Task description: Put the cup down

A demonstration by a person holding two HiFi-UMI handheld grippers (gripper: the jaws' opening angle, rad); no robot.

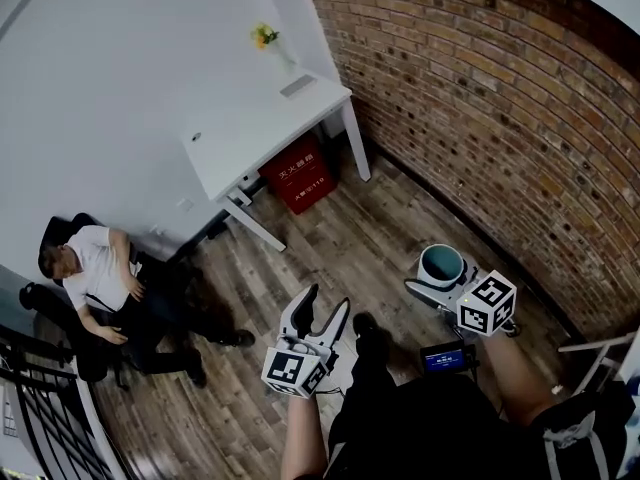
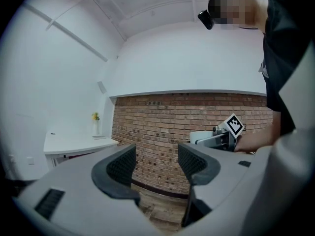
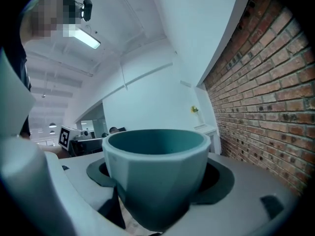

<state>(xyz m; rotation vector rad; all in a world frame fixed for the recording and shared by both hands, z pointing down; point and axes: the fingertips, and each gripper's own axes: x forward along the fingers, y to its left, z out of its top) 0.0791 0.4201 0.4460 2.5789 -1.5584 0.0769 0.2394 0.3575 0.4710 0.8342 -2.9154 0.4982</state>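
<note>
A teal cup (image 1: 441, 265) with a pale rim is held upright in the air, above the wooden floor. My right gripper (image 1: 436, 280) is shut on it; in the right gripper view the cup (image 3: 156, 173) fills the space between the two jaws. My left gripper (image 1: 324, 316) stands open with nothing between its jaws, lower and to the left of the cup. In the left gripper view its dark pads (image 2: 197, 162) are apart and the right gripper (image 2: 209, 141) shows beyond them.
A white table (image 1: 262, 123) with a small vase of yellow flowers (image 1: 264, 36) stands against the white wall, a red box (image 1: 297, 174) under it. A brick wall (image 1: 500, 108) runs along the right. A person (image 1: 105, 283) sits on a chair at the left.
</note>
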